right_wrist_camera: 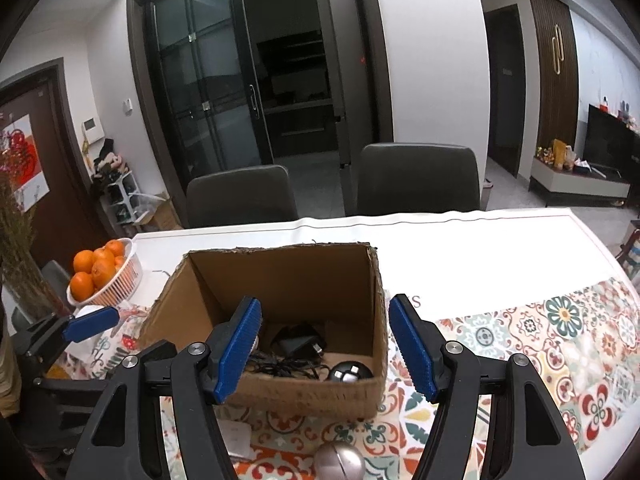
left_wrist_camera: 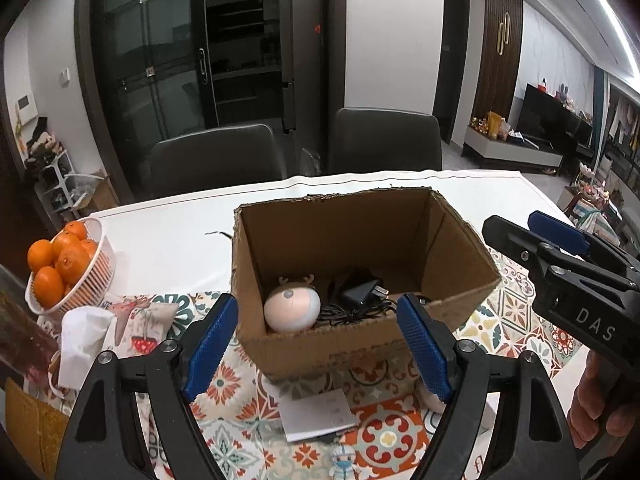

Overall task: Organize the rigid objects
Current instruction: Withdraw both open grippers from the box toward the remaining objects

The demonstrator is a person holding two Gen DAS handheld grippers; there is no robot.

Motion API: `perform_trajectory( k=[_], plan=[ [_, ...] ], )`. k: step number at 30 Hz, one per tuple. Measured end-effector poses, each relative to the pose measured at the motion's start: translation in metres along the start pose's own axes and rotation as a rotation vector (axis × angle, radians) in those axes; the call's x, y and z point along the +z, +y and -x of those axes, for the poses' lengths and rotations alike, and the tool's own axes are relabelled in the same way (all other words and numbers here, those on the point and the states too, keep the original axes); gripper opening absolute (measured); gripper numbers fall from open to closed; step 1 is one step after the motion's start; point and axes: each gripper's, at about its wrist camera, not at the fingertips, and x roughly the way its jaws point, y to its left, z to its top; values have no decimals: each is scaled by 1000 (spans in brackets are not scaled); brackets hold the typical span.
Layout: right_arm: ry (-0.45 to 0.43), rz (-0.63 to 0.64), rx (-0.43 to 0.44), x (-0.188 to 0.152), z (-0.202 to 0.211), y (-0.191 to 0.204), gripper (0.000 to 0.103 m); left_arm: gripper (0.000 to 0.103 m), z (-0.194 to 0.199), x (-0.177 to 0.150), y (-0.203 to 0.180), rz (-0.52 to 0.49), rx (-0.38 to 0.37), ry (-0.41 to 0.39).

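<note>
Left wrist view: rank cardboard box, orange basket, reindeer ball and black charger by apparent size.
1. cardboard box, by far the largest.
2. orange basket.
3. reindeer ball.
4. black charger, body only; its cable tangle spreads wider.
Nearness barely affects this order.

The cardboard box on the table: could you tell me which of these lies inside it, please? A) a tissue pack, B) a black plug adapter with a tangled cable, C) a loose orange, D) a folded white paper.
B: inside the cardboard box a black plug adapter lies on its tangled cable, next to a round reindeer-faced toy; the oranges sit in a white basket outside it.
</note>
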Motion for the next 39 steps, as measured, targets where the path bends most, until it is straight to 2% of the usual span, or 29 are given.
perform_trajectory(
  k=[9,22,27,39],
  plan=[
    [-48,21,-18,-16,36,4,67,84,29,-25,-9,25,14,-37],
    [-48,26,-34,-50,60,-7,67,85,47,-62,-27,31,45,-59],
    [-50,30,-43,-64,67,-8,67,85,49,-78,-29,41,32,-47],
    [-8,16,-47,-94,63,-15,67,85,36,-110,-32,44,27,40]
  ],
)
